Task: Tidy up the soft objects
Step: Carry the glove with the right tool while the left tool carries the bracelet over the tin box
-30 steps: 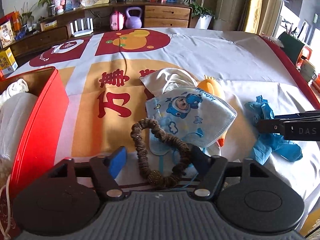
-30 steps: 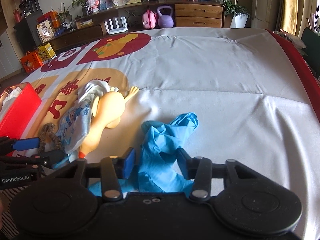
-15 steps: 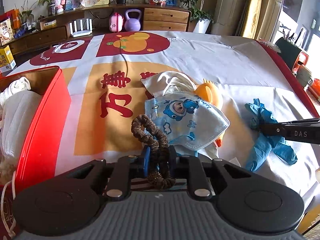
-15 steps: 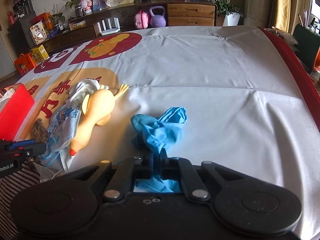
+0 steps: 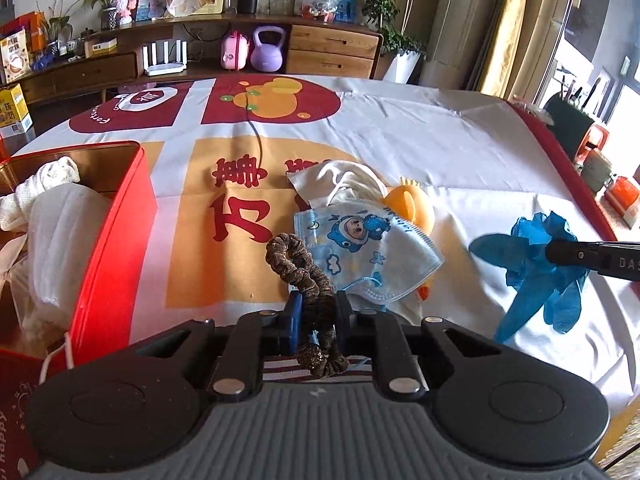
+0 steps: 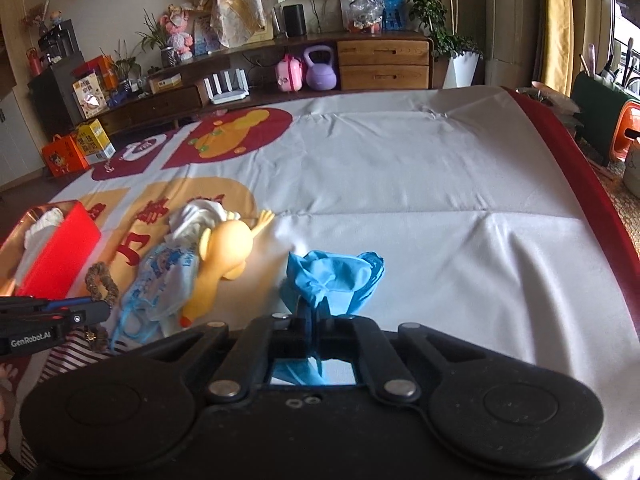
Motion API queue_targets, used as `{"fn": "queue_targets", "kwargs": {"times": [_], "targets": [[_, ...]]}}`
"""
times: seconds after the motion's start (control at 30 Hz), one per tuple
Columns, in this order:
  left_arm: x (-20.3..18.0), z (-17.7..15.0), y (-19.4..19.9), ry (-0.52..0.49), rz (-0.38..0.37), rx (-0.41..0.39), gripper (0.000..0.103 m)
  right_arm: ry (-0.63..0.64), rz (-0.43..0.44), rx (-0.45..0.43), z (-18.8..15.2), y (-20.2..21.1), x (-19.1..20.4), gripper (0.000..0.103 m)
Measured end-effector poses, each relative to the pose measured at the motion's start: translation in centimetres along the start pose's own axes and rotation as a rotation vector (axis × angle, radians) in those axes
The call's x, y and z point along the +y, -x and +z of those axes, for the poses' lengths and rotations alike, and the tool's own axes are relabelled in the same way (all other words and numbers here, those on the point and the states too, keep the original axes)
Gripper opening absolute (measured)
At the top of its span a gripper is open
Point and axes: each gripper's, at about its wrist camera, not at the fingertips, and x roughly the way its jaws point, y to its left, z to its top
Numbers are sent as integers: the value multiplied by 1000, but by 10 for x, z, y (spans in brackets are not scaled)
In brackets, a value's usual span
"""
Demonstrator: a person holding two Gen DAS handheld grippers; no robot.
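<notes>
My left gripper (image 5: 317, 312) is shut on a brown scrunchie (image 5: 298, 268), whose loop hangs lifted above the cloth. My right gripper (image 6: 314, 318) is shut on blue gloves (image 6: 336, 276), raised off the bed; in the left wrist view the blue gloves (image 5: 536, 264) dangle from it at the right. A child's face mask (image 5: 368, 252) with a cartoon print lies on a yellow rubber chicken (image 5: 412, 204), beside a white cloth (image 5: 340, 176). A red box (image 5: 112, 240) at the left holds white soft items (image 5: 56, 216).
The bed is covered by a white, red and orange printed sheet (image 6: 400, 168). A striped fabric (image 6: 68, 354) lies at the near edge. A low wooden cabinet (image 6: 380, 62) with a purple kettlebell (image 6: 320, 70) stands behind the bed.
Both grippers went from open to shut, the left on the scrunchie and the right on the gloves. Each has since risen, lifting its item off the sheet.
</notes>
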Motion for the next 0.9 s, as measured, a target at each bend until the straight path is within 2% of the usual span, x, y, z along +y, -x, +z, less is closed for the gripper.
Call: {"fn": "queue_targets", "kwargs": {"times": [0.57,0.9], "targets": [[7,11,52,47,-47,-43,16,16,98,-88,23,69,17,2],[19,25,82,71,-54,-66,16,92,157,-113,38,91,54,2]]}}
